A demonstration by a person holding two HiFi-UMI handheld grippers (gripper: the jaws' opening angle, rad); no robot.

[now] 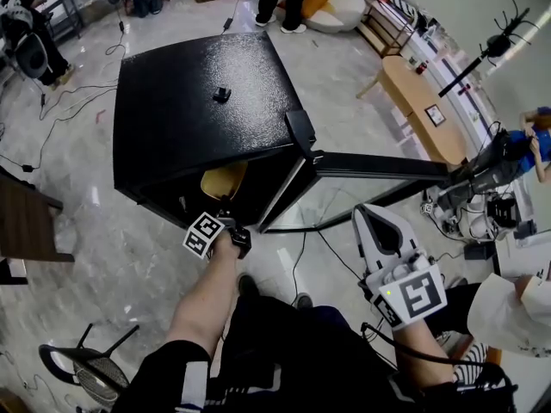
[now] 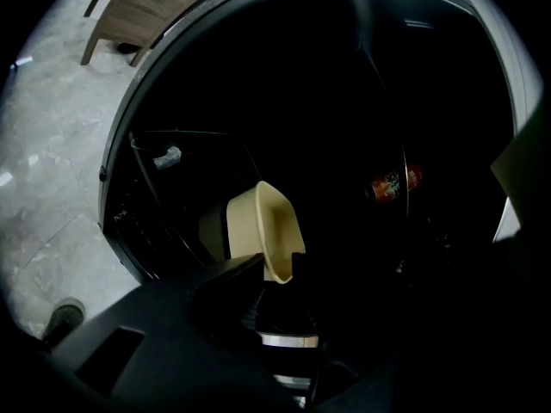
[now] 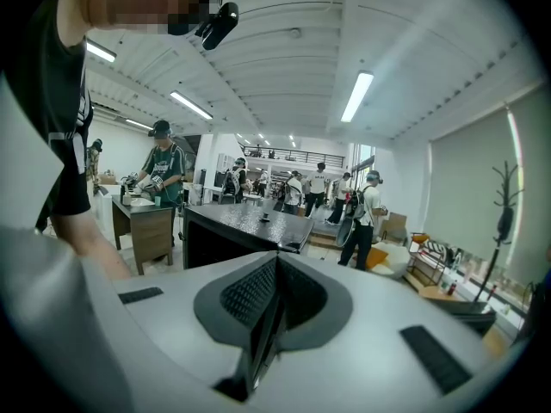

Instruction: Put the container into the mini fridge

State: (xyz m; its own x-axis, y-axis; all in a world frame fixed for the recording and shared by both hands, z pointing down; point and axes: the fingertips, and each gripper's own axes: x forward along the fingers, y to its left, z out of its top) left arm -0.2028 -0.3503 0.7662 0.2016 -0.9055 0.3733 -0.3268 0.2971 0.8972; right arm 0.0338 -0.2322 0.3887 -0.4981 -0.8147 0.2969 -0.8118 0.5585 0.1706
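Note:
The beige container (image 2: 263,222) hangs tilted just inside the dark opening of the black mini fridge (image 1: 198,101). My left gripper (image 2: 277,274) is shut on its near rim, one jaw on each side of the wall. From the head view the container (image 1: 225,180) shows at the fridge's front, right above the left gripper (image 1: 225,228). My right gripper (image 1: 368,218), white, is held low at the right, away from the fridge. Its jaws are pressed together with nothing in them, as the right gripper view (image 3: 274,265) shows.
The fridge door (image 1: 379,166) stands swung open to the right. A red can (image 2: 396,182) sits deep inside the fridge. A small black object (image 1: 221,94) lies on the fridge top. A wooden table (image 1: 26,222) and a chair (image 1: 86,370) stand at the left, with cables across the floor.

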